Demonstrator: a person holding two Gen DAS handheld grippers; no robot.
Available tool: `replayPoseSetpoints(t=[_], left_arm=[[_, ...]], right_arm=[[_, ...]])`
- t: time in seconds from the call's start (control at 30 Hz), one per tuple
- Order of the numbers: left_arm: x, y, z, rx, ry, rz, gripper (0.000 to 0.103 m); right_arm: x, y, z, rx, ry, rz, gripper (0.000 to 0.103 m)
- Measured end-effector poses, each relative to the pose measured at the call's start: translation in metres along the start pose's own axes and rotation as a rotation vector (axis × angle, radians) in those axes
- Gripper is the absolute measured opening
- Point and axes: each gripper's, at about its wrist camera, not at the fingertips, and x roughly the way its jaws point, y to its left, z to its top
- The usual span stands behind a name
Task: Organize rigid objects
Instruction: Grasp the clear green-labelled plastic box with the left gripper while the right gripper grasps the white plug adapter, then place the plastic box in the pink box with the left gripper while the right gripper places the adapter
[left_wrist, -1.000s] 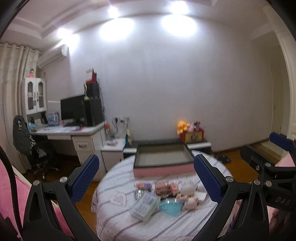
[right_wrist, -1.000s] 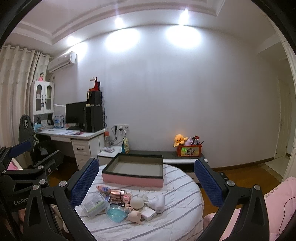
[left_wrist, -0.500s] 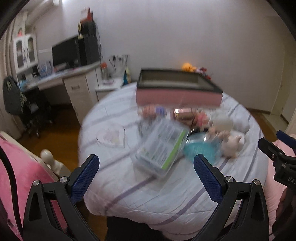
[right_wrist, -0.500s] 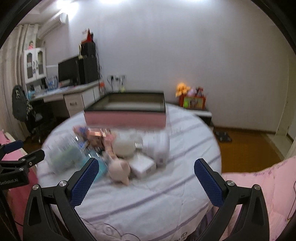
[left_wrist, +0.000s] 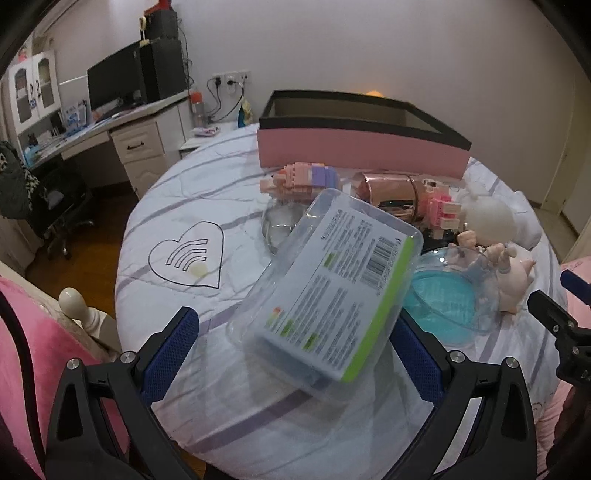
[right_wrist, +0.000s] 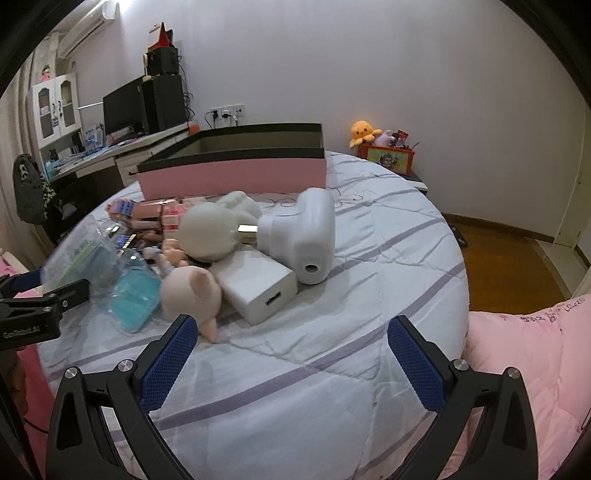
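Clear plastic case (left_wrist: 332, 284), just in front of the pink box (left_wrist: 362, 147): light, stiff, slick (we'd pinch its long sides). Left gripper (left_wrist: 291, 354) & right gripper (right_wrist: 291, 354) both wide open, empty.

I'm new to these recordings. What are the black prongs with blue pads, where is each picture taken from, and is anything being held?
No robot here: a person holds a two-finger tool in each hand, with a fisheye camera looking along its fingers. One picture is from the left tool, one from the right tool. Both are open and hold nothing. They face a round table in a striped cloth. On it lie a clear plastic case with a green-edged label, a blue-tinted dish, block toys, a white charger, small figurines and an open pink box behind them.
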Motion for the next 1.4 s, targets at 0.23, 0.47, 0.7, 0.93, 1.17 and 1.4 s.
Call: replayPoseSetpoints(t=[0.23,0.47,0.7,0.93,1.17,1.4], left_arm=[[-0.001,-0.005,0.001,0.019,-0.006,-0.021,0.074],[-0.016,-0.008,0.008,0.017,-0.052,-0.025,0.074],[-0.030,-0.004,0.014,0.006,-0.098,-0.025,0.074],[-0.037,-0.006,0.022,0.015,-0.127,-0.040,0.074],[-0.034,-0.019,0.034,0.045,-0.128,-0.054,0.074],[-0.028,-0.035,0.056,0.066,-0.128,-0.090,0.074]], right_arm=[[0.020,-0.002,0.017,-0.027,0.036,-0.030,0.103],[0.044,-0.006,0.030,0.012,0.086,0.032,0.103],[0.055,-0.013,0.037,0.069,0.122,0.103,0.102],[0.042,-0.038,0.040,0.199,0.069,0.159,0.102],[0.065,-0.035,0.056,0.164,0.094,0.112,0.079],[0.069,-0.033,0.063,0.117,0.082,0.082,0.059]])
